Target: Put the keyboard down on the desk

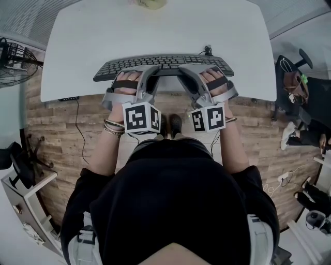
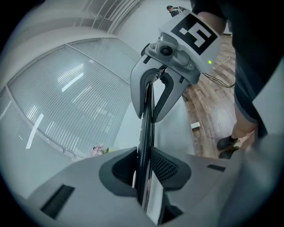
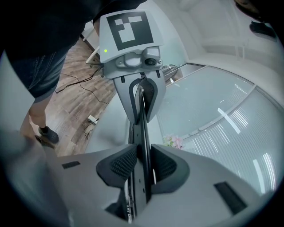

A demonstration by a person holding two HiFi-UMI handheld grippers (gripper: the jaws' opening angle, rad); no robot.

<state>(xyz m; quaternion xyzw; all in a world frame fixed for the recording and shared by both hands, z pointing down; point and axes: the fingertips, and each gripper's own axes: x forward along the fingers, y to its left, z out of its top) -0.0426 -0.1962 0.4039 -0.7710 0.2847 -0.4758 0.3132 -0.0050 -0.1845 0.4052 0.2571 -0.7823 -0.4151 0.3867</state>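
Observation:
A dark grey keyboard (image 1: 163,65) lies lengthwise over the near part of the white desk (image 1: 155,31). I cannot tell whether it rests on the top. My left gripper (image 1: 149,73) is shut on its near edge left of the middle, and my right gripper (image 1: 185,73) is shut on the same edge right of the middle. In the left gripper view the keyboard (image 2: 146,124) runs edge-on between the ribbed pads (image 2: 165,167) toward the right gripper (image 2: 155,113). The right gripper view shows the keyboard (image 3: 143,128) clamped the same way, with the left gripper (image 3: 141,116) beyond.
Pink flowers (image 1: 147,3) stand at the desk's far edge. A small black object with a cable (image 1: 208,50) sits just behind the keyboard. A fan (image 1: 13,62) stands on the floor at left, bags and a chair (image 1: 295,83) at right. Cables trail over the wooden floor.

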